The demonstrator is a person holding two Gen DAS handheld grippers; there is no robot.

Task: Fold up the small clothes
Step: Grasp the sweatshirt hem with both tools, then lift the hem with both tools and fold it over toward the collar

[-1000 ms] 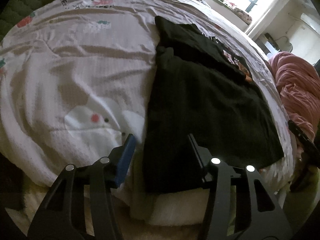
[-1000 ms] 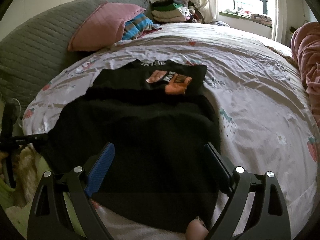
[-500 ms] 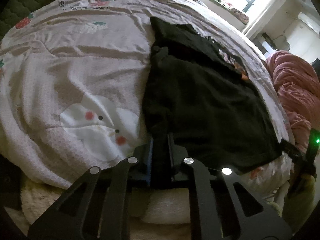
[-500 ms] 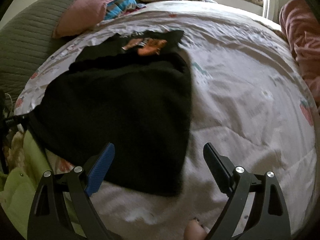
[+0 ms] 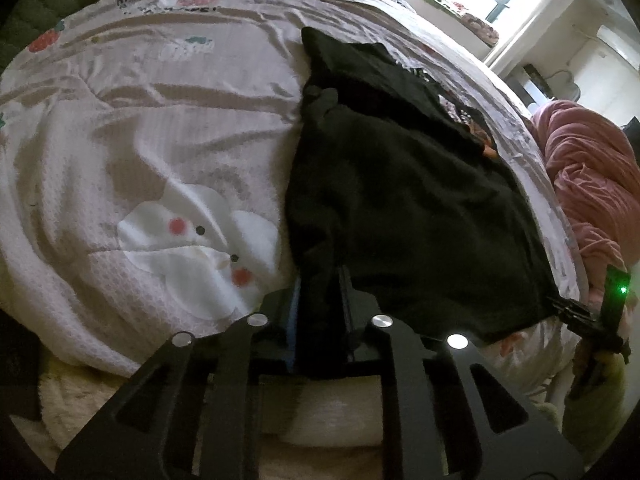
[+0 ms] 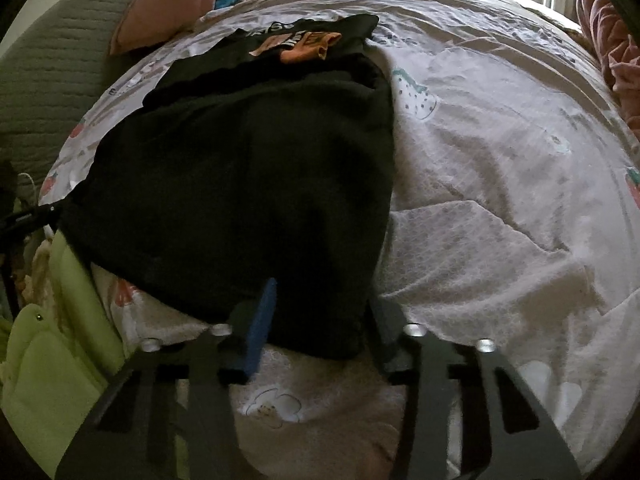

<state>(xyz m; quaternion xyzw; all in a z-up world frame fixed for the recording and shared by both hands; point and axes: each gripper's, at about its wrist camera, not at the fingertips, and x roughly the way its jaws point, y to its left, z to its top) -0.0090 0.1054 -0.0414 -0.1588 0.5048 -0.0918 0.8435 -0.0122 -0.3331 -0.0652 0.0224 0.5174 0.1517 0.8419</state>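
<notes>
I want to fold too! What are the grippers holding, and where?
Both pinch the black garment at its near hem: left gripper one corner, right gripper the other, just closing.

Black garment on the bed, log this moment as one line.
left gripper: shut on black garment hem | right gripper: just closing around other hem corner | bedspread: underneath

in the left wrist view the black garment [image 5: 404,216] covers the pads of the left gripper [image 5: 320,300], so their faces are hidden behind a pinched fold. at the lower middle of the right wrist view, the garment's hem drapes over the right gripper [image 6: 320,320], whose dark right finger [image 6: 386,330] is blurred, so contact there cannot be told. the print on a second dark garment [image 6: 300,42] at the top is too small to read.
</notes>
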